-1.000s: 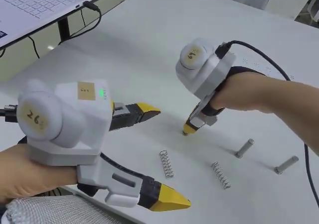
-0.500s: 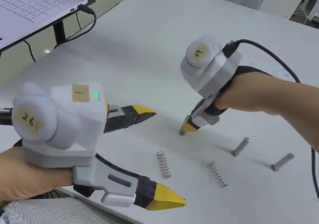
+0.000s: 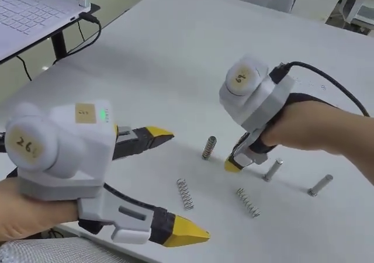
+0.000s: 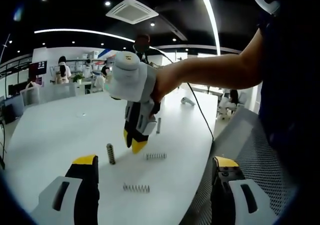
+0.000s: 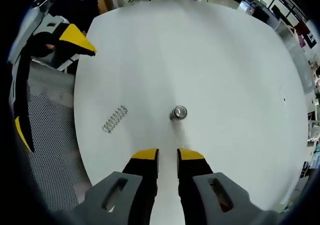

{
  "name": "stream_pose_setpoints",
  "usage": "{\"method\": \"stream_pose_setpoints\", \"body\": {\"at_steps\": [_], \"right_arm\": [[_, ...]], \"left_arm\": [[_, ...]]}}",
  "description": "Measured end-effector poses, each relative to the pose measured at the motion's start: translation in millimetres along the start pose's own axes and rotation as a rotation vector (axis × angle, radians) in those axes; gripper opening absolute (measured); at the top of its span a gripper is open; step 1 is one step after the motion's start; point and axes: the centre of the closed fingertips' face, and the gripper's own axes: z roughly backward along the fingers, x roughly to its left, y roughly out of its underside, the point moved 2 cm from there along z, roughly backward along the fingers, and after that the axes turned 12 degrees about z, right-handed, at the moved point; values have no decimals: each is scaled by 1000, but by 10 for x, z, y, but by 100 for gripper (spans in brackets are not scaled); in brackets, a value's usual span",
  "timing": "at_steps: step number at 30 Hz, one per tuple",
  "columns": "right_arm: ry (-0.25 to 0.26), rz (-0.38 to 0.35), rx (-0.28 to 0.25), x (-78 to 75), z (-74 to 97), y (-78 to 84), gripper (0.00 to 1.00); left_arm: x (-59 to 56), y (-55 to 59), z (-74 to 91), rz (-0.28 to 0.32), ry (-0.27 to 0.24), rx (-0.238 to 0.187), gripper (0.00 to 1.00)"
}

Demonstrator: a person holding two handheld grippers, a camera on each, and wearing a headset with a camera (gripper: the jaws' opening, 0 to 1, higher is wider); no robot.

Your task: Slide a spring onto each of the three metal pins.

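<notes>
One metal pin with a spring on it (image 3: 208,148) stands upright on the white table; from above it appears as a round cap (image 5: 178,113), and it also shows at mid-table (image 4: 110,153). My right gripper (image 3: 234,165) (image 5: 168,155) sits just beside it, jaws a narrow gap apart, holding nothing. Two loose springs (image 3: 184,193) (image 3: 248,202) lie on the table, one of them (image 5: 115,119) left of the pin. Two bare pins (image 3: 272,170) (image 3: 320,184) rest to the right. My left gripper (image 3: 175,184) (image 4: 155,161) hovers wide open and empty near the front edge.
A laptop (image 3: 23,11) on a stand with a cable sits at the far left. The table's front edge (image 3: 87,234) runs under my left gripper. A mesh chair (image 5: 47,135) is beside the table. People and desks stand far back in the room.
My right gripper has let go of the spring-covered pin, which now stands alone, and has drawn back to its right. The head camera has shifted.
</notes>
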Motion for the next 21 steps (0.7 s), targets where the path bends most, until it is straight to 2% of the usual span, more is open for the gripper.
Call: {"method": "stream_pose_setpoints", "body": {"at_steps": [4, 11, 17, 21], "right_arm": [[-19, -37, 11, 89, -17, 114, 12], [-30, -86, 19, 191, -59, 216, 13], [-35, -141, 34, 199, -126, 313, 13], [-41, -171, 28, 214, -153, 310, 13]], "left_arm": [[-23, 5, -9, -4, 7, 5, 91], [-42, 2, -21, -13, 15, 12, 90], [-67, -1, -22, -19, 22, 16, 90], [-70, 9, -11, -19, 23, 20, 89]]}}
